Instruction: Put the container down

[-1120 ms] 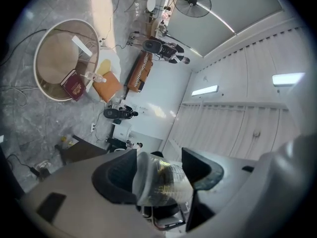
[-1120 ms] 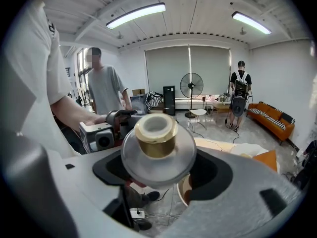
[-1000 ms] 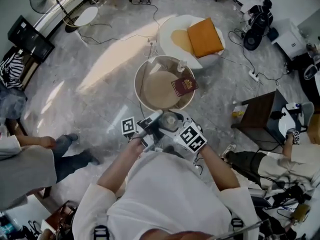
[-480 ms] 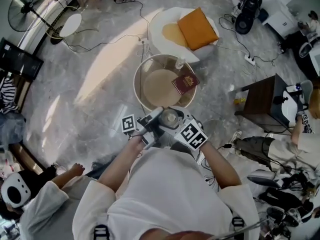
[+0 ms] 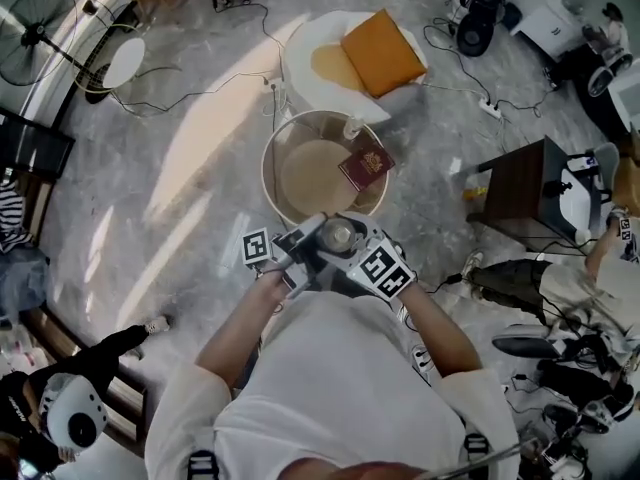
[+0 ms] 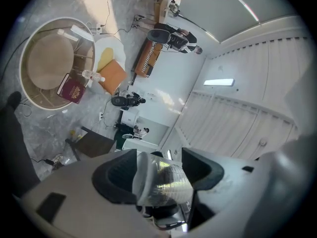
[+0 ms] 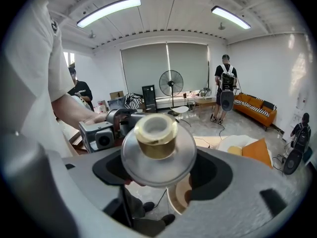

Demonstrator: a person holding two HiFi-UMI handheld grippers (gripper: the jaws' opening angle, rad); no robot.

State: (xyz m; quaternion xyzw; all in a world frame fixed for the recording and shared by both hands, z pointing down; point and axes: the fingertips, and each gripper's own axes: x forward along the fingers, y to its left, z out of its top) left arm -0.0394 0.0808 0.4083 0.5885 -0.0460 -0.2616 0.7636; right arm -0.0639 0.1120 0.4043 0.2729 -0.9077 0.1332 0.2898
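Observation:
In the right gripper view a round silver container (image 7: pixel 157 155) with a gold neck (image 7: pixel 156 144) and a white mouth fills the space between the dark pads (image 7: pixel 215 172); my right gripper (image 7: pixel 161 168) is shut on it. The head view shows the container (image 5: pixel 338 236) held near the person's chest, just short of the round table (image 5: pixel 270 190). My left gripper (image 6: pixel 161 176) is shut on a faceted silvery cap (image 6: pixel 166 185) with a white rim. Both grippers meet at the container, the left gripper (image 5: pixel 298 252) beside the right gripper (image 5: pixel 352 252).
On the table lie a red booklet (image 5: pixel 364 167) and a small clear bottle (image 5: pixel 352 128). Beyond it stands a white chair (image 5: pixel 310 43) with an orange cushion (image 5: pixel 380 53). A dark side table (image 5: pixel 520 193) is at the right. Cables cross the floor, and people sit at both sides.
Both grippers and the container keep the same place in front of the chest. The head view has drifted slightly, and the person at the lower left has shifted down.

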